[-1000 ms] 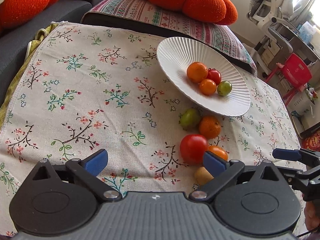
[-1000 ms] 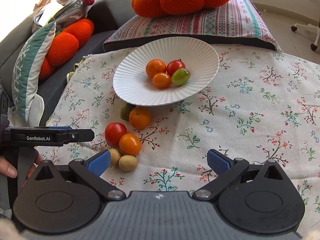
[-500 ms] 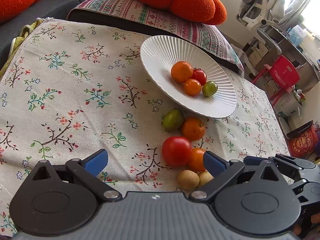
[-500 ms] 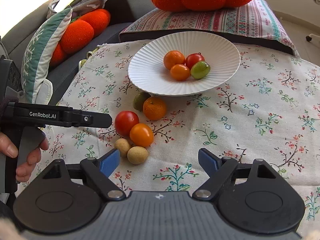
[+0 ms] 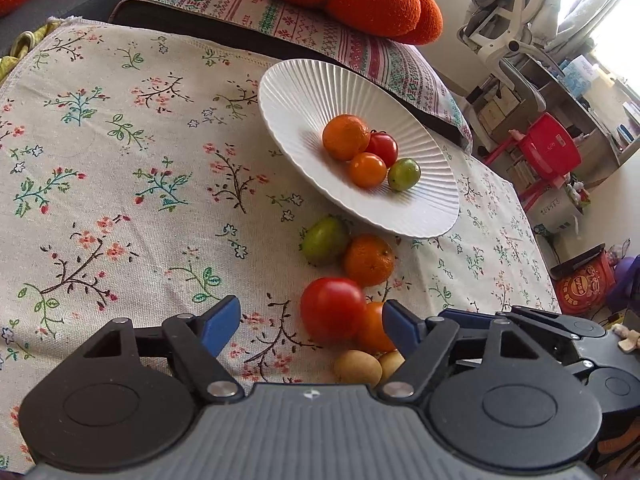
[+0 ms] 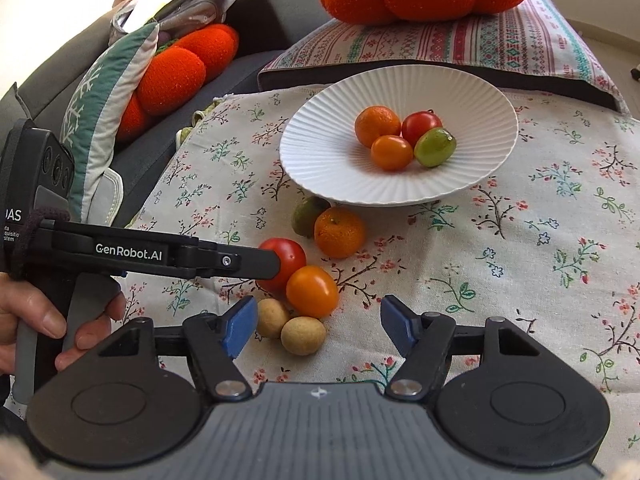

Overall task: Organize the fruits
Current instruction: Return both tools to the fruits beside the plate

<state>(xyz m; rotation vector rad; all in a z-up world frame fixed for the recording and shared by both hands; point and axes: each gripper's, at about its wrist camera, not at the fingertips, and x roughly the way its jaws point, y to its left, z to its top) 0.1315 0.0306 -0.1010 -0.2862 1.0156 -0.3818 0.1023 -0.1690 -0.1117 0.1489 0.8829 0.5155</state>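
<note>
counting what sits on the white ridged plate [image 6: 320,152], we find four fruits already gathered there: a mandarin [image 6: 377,125], a red tomato [image 6: 421,127], an orange tomato [image 6: 391,152] and a green fruit [image 6: 435,147], all touching one another near its middle. six more lie on the floral cloth [image 6: 520,240] just in front of the plate, so by our judgement the job is a bit under halfway. the loose ones are a second green fruit [image 5: 324,240] and a second mandarin [image 5: 369,259] beside the plate's near rim, then a big red tomato [image 5: 333,309] touching an orange tomato [image 6: 312,291], and nearest us two small tan round fruits [image 6: 303,335] side by side. our left gripper [image 5: 312,322] has its jaws apart, and they have just been closing in; the red tomato shows between the blue pads, but neither pad presses on it. our right gripper [image 6: 318,326] is likewise apart and has just been narrowing, with the tan pair and the orange tomato showing in its gap (nothing is clamped yet, as far as we can see). both tools crowd the same little cluster, so we reckon the next picks come from there, and the two will need to keep out of each other's way.
</note>
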